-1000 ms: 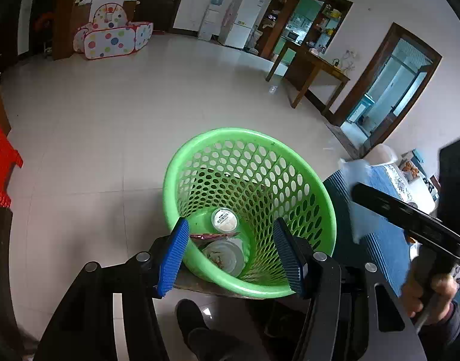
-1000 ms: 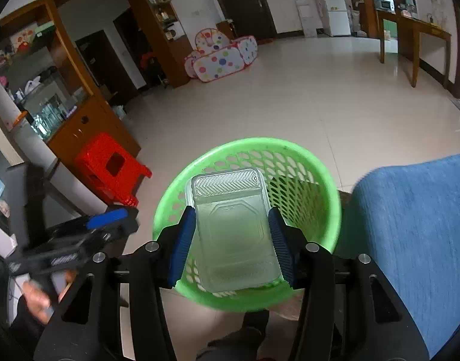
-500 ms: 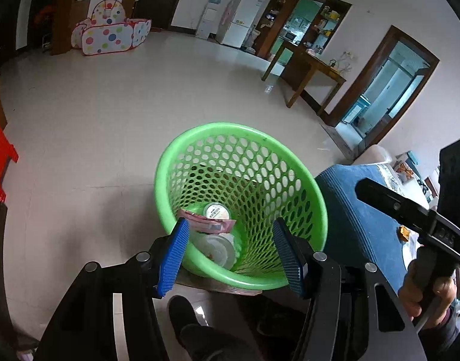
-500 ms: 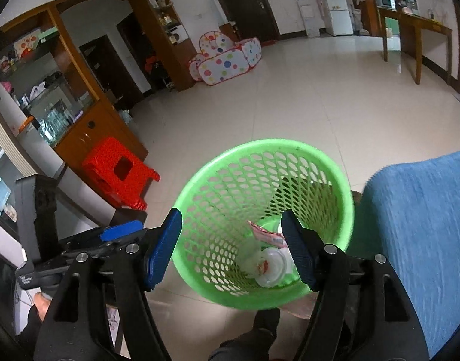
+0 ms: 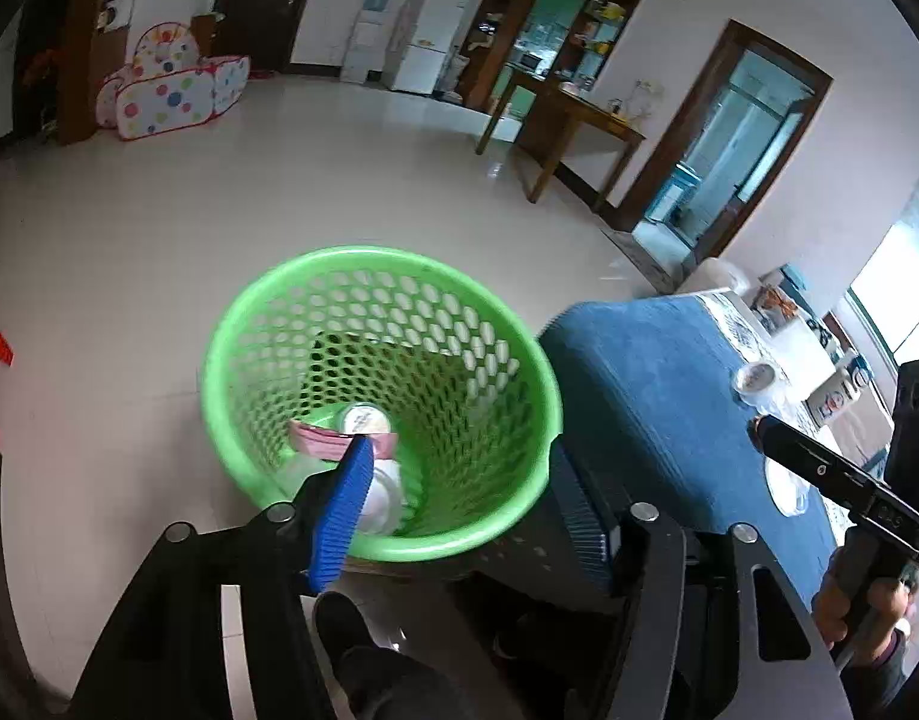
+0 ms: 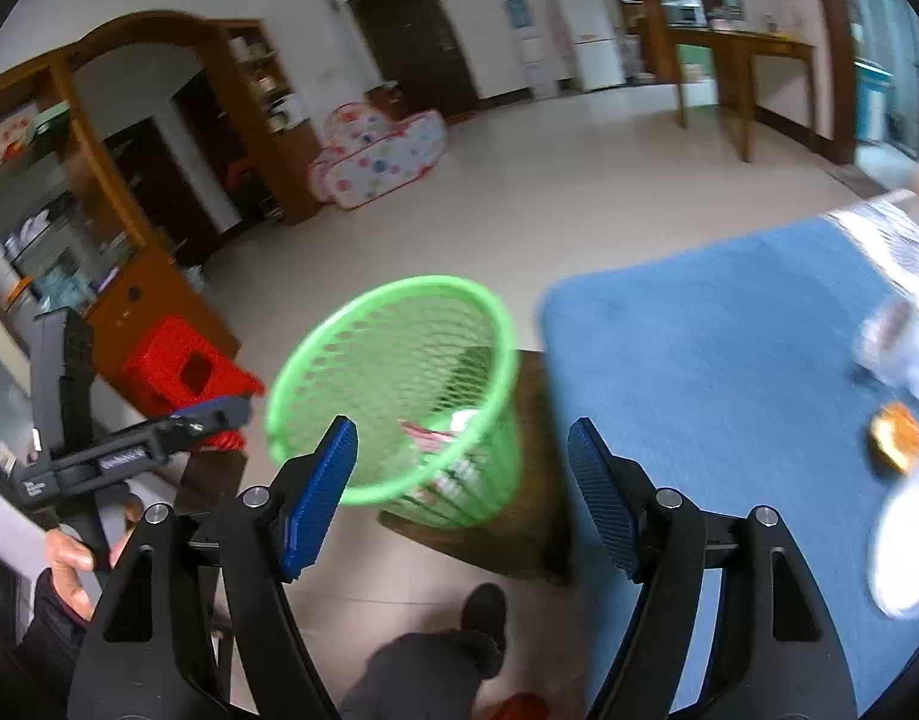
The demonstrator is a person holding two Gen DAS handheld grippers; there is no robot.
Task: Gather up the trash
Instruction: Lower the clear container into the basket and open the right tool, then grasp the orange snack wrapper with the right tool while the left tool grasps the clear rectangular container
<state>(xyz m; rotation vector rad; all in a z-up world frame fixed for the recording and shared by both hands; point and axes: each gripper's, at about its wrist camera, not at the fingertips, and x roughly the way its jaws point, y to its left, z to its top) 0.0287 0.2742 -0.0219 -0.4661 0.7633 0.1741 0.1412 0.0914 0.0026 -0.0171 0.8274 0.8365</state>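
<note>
The blue counter (image 6: pixel 729 360) lies right of the green basket (image 6: pixel 393 384); trash left on it, a clear cup (image 6: pixel 897 342) and orange scrap (image 6: pixel 897 435), sits nearest the right tongs (image 6: pixel 462 492), spread empty; left tongs (image 5: pixel 471 504) likewise spread

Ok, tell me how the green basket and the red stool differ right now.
The green basket is round with perforated walls; the red stool is boxy with one square hole in its top. The basket holds trash and stands beside the blue table; the stool holds nothing visible and stands by the wooden cabinet. Both look like plastic.
</note>
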